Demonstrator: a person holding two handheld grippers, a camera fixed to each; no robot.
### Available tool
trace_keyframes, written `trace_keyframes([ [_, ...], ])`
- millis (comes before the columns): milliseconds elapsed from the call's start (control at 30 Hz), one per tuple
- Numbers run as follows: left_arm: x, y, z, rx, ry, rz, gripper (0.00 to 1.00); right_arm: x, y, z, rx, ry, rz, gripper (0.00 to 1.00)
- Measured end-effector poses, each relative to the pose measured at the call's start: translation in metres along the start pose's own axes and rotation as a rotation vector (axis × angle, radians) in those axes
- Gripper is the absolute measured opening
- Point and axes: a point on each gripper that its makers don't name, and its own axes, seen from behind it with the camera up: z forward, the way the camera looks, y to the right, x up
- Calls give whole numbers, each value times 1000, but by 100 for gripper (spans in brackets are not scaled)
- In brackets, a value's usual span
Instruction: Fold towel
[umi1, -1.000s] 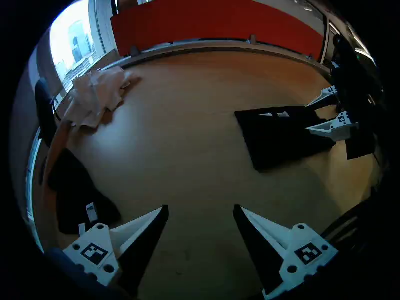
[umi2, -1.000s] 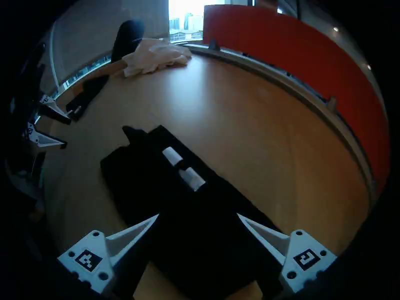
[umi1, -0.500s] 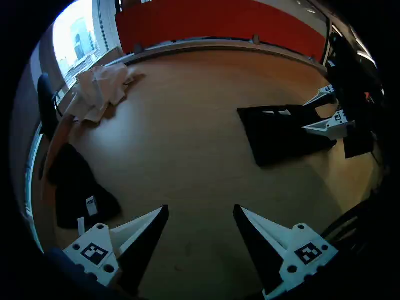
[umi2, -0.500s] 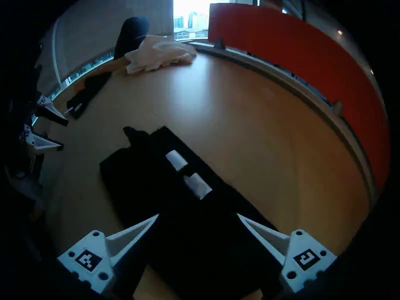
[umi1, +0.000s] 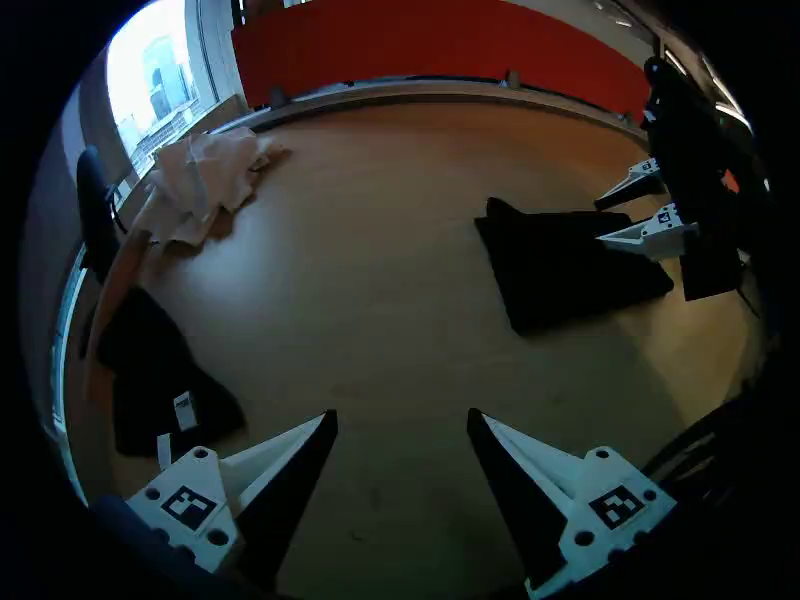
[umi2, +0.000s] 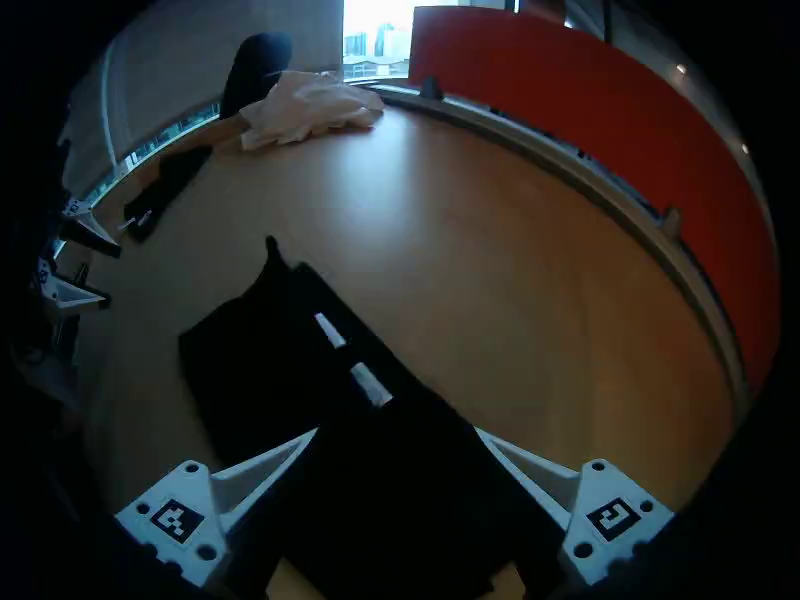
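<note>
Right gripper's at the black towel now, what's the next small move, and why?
Probably shut the right gripper on the black towel at its near edge: its open fingers straddle the cloth, while the left gripper hangs open over the wooden table, apart from it.

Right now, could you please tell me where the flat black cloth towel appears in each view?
Left gripper view: the flat black cloth towel lies right of centre.
Right gripper view: the towel lies low, centre-left.
Shared landmark: the crumpled pale cloth heap, upper left in both.
</note>
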Motion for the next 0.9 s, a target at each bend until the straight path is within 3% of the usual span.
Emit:
trace_keyframes([
  [900,-7,3,-6,7,-6,-10,96,23,47,1,-62,1,-42,100],
])
